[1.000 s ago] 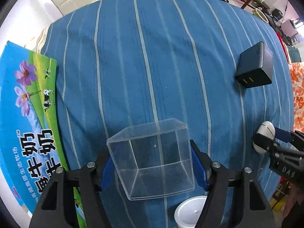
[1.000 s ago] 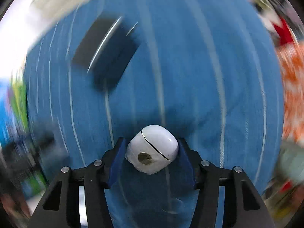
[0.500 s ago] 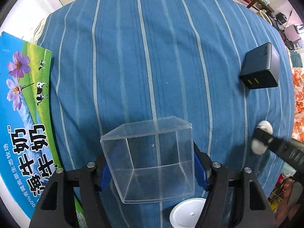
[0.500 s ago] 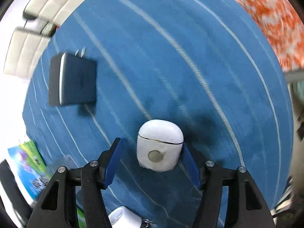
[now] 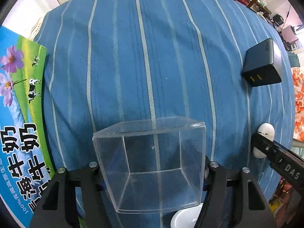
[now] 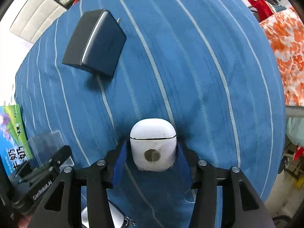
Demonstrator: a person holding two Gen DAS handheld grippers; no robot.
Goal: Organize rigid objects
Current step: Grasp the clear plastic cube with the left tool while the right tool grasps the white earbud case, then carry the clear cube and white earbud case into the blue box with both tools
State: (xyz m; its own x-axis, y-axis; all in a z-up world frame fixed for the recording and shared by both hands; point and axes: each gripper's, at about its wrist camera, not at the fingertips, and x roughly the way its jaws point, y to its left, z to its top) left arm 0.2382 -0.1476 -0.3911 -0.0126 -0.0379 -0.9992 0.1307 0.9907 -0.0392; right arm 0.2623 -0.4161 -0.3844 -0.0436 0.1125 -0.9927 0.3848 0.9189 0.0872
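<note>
My left gripper (image 5: 152, 171) is shut on a clear plastic box (image 5: 152, 167), open side up, held over the blue striped cloth (image 5: 152, 57). My right gripper (image 6: 152, 159) is shut on a white earbud case (image 6: 153, 144), which also shows at the right edge of the left wrist view (image 5: 265, 133). A dark power adapter (image 6: 95, 41) lies on the cloth, far left of the case; it also shows at the far right of the left wrist view (image 5: 262, 64). The clear box shows at the left of the right wrist view (image 6: 45, 142).
A blue and green milk carton box (image 5: 17, 125) lies along the left edge of the cloth. A white round object (image 5: 184, 218) sits under the left gripper. Orange flowered fabric (image 6: 285, 47) lies past the cloth's right edge.
The right gripper has swung round with the earbud case, so the adapter now sits at the upper left of its view. The left gripper has drifted slightly with the clear box.
</note>
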